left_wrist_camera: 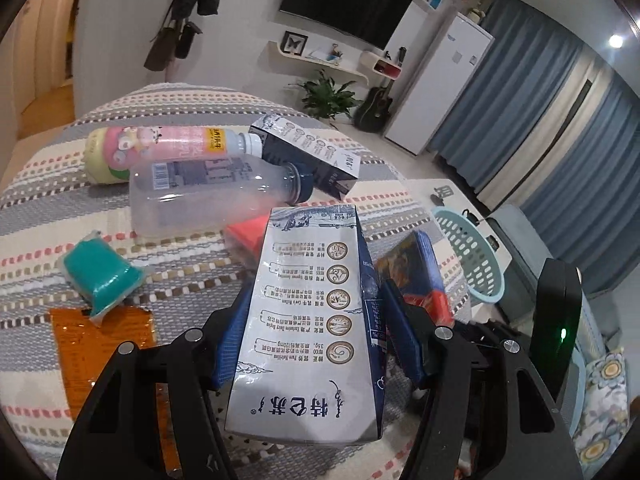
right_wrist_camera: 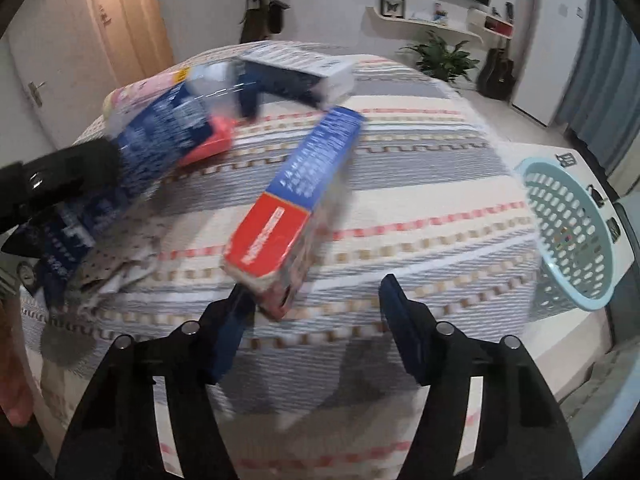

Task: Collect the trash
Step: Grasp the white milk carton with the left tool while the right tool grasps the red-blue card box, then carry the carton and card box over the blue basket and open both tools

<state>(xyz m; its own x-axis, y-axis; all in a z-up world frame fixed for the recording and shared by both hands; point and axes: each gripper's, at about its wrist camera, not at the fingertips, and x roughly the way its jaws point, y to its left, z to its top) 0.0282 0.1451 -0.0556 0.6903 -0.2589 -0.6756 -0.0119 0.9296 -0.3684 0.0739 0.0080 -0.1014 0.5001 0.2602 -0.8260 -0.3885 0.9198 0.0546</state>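
Gripping one milk carton [left_wrist_camera: 308, 320], the left gripper [left_wrist_camera: 308, 332] is clamped on its sides above the tabletop [left_wrist_camera: 40, 216]. The right gripper [right_wrist_camera: 316, 320] stands apart, empty, near the red-blue box [right_wrist_camera: 296, 196]. Next move: carry the carton to the single basket [left_wrist_camera: 472, 256] off the right edge. Remaining: two bottles, one more carton.

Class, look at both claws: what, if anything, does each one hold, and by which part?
The left claw grips a milk carton by its two long sides, about mid-length. The right claw is open and holds nothing; the red and blue box lies just ahead of it.
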